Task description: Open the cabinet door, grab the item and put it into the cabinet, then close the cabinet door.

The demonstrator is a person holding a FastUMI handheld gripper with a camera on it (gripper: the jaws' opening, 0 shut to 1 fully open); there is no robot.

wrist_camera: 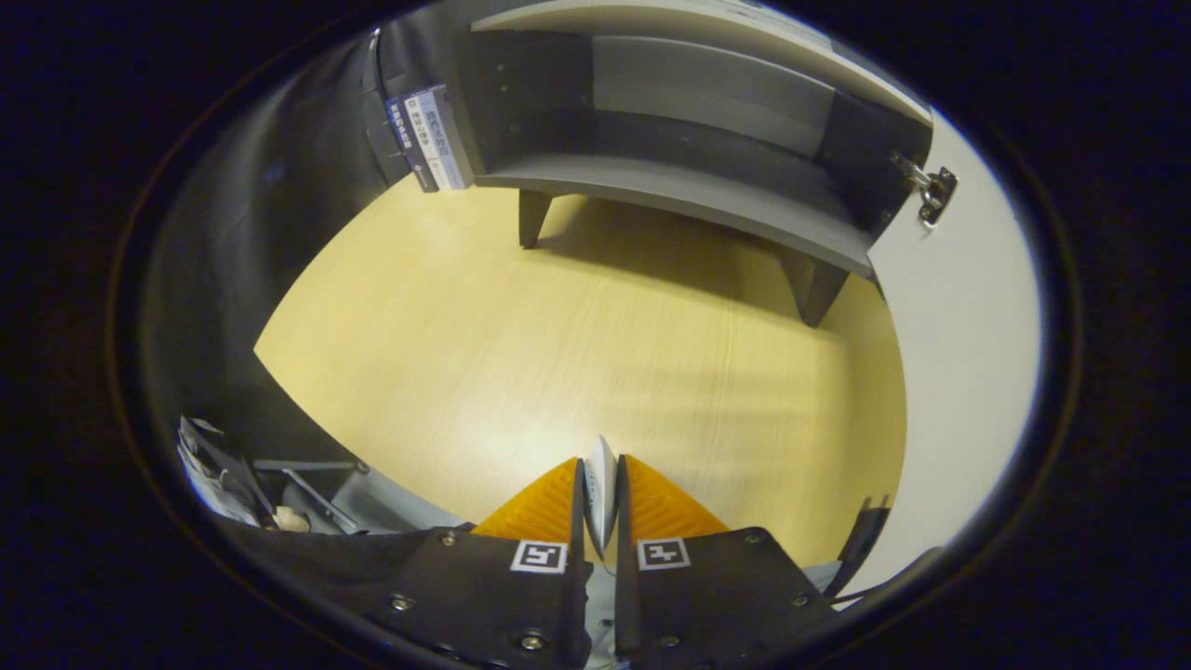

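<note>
My tongs [600, 493] pinch a thin white flat item [601, 484] edge-on | grey open cabinet [689, 191] upper centre, white door [958, 316] swung right | shelf free for placing.

Table [521, 344]: pale wood grain, smooth, slight sheen. Cabinet [689, 191]: matt grey board. Door [968, 316]: smooth, white, matt; hinge [933, 191] shiny metal. Item [601, 489] between gripper [600, 484] fingers: thin, white, smooth.
</note>
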